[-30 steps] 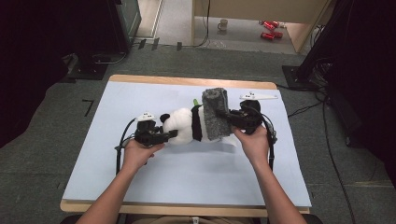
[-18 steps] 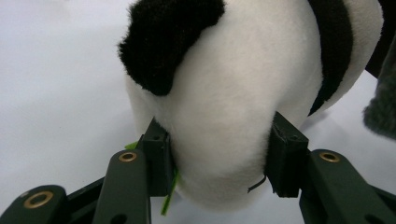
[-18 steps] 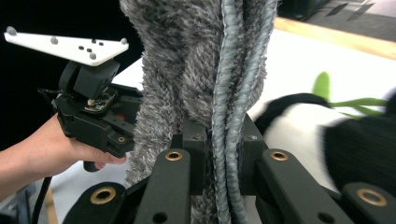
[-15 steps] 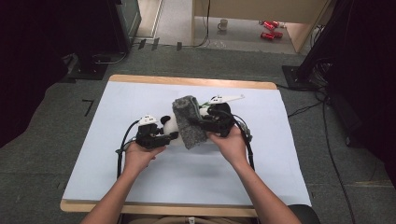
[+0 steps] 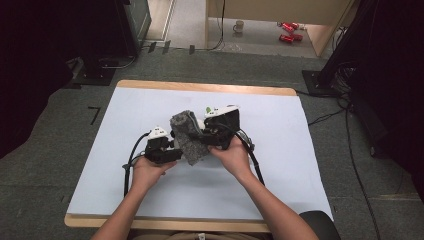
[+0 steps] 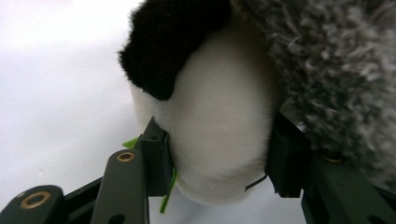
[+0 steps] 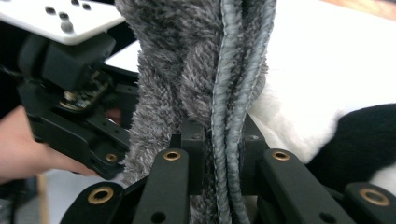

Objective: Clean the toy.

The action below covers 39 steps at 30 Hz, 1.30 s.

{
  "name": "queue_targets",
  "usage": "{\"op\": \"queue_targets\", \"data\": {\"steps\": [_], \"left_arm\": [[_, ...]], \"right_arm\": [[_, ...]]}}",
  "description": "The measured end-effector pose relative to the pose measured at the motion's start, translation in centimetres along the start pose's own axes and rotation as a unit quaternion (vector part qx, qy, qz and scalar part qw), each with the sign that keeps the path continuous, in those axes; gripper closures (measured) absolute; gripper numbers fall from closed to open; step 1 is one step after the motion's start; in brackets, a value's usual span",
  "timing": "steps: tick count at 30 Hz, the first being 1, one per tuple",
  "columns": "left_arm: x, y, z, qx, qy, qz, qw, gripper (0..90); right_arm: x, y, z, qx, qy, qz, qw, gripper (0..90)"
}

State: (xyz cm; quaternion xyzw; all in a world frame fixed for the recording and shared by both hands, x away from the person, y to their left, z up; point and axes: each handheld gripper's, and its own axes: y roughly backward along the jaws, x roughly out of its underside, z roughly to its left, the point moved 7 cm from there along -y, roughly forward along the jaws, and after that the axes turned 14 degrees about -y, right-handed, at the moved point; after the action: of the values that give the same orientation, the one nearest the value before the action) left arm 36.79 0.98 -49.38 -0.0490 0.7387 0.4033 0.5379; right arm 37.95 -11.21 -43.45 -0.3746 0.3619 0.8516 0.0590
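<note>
A plush panda (image 6: 219, 116) was pinched at its white rounded part by the left gripper (image 5: 161, 150), jaws pressed against both sides of the plush in the left gripper view. A grey fuzzy cloth (image 5: 189, 137) was clamped in the right gripper (image 5: 212, 131) – jaws nearly together on a folded edge w/ stitched hem, seen centre of the right gripper view. In the high view the cloth sat at mid-frame on the white table cover (image 5: 300, 150), draped over the panda, which was largely hidden under it; the two grippers were close together, the cloth between them.

The step in hand was judged to be covering or wrapping the toy w/ the cloth. To be done well, the panda should be kept pinned steady by the left grip, so it isn't dragged along. The cloth should be carried across w/ the hem kept firmly clamped, then laid down slack rather than pulled taut – otherwise the plush may be tipped or tugged free.

Vs. the frame a second earlier: the right gripper and cloth had been brought from centre-right toward the left of the frame, approx. over the panda's body. The panda's black-and-white body, plain before, was now mostly covered. The left hand was scarcely shifted.
</note>
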Motion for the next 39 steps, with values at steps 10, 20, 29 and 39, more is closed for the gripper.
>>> {"op": "queue_targets", "data": {"steps": [10, 20, 29, 39], "left_arm": [[-0.5, -0.3, 1.0, 0.021, 0.014, 0.003, 0.9997, 50.7], [-1.4, -0.6, 2.5, 0.06, 0.025, 0.02, 0.9977, 51.0], [-1.8, -0.9, 3.2, 0.066, 0.021, 0.018, 0.9975, 50.9], [-1.8, -0.9, 3.4, 0.067, 0.019, 0.012, 0.9975, 50.2]], "right_arm": [[0.3, 1.6, -2.3, 0.065, 0.019, -0.012, 0.9976, 78.9], [0.4, 5.3, -4.9, 0.077, -0.029, -0.046, 0.9955, 79.8], [0.6, 8.0, -7.4, 0.09, -0.075, -0.071, 0.9906, 79.6], [0.7, 9.3, -9.2, 0.106, -0.097, -0.078, 0.9865, 78.9]]}}
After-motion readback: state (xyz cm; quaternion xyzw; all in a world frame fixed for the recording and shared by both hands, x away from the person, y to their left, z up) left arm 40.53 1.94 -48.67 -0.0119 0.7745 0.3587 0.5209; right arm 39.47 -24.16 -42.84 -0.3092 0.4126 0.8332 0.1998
